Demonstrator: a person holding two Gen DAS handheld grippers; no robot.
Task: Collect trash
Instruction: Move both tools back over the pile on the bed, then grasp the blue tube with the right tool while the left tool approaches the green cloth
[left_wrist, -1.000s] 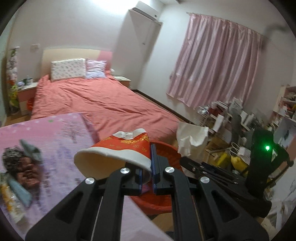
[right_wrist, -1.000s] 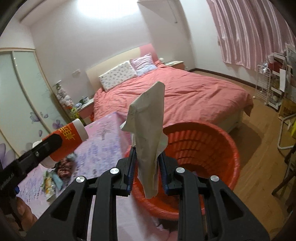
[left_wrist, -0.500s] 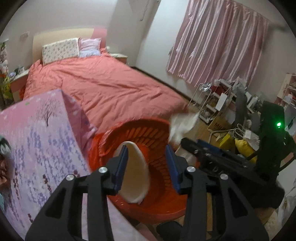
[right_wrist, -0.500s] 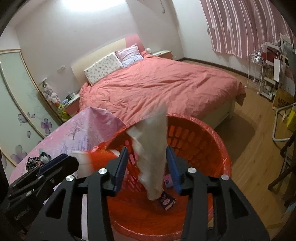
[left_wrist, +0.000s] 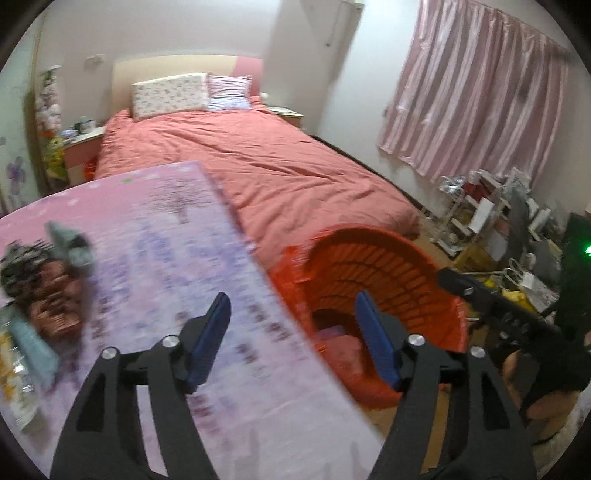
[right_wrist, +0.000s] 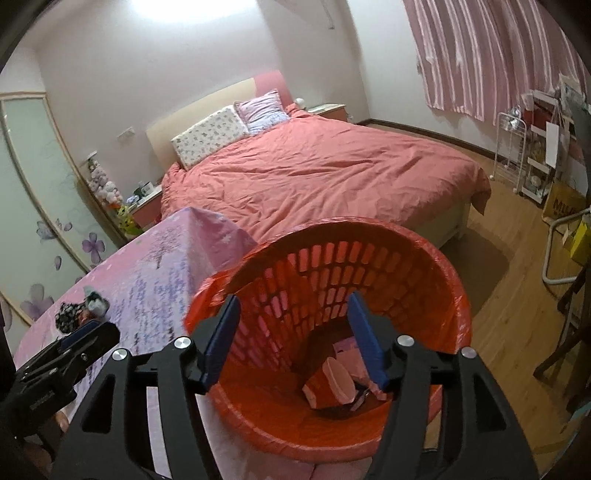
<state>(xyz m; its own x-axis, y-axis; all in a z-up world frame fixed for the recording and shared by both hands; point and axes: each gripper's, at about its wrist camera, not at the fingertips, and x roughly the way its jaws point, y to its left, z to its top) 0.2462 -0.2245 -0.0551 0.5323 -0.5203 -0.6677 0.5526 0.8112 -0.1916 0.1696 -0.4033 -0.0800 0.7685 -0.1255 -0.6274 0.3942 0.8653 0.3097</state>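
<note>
Both loads dropped; grippers hanging empty beside the bin.

The red-and-white paper cup (right_wrist: 328, 384), a second ago clamped in the left gripper (left_wrist: 291, 332), is now lying at the bottom of the round red plastic mesh basket (right_wrist: 424, 243); the crumpled tissue is no longer hanging from the right gripper (right_wrist: 291, 336). Both sets of jaws have just been opening and are standing wide apart, gripping nothing. More wrappers (left_wrist: 40, 291) are waiting on the lilac floral tablecloth (left_wrist: 177, 236) at nine o'clock.

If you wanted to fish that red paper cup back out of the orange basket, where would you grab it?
Grip the red paper cup by its rim, coming straight down through the orange basket mouth. The cup lies tipped at the bottom, its open end facing up, so one finger can slip inside.
</note>
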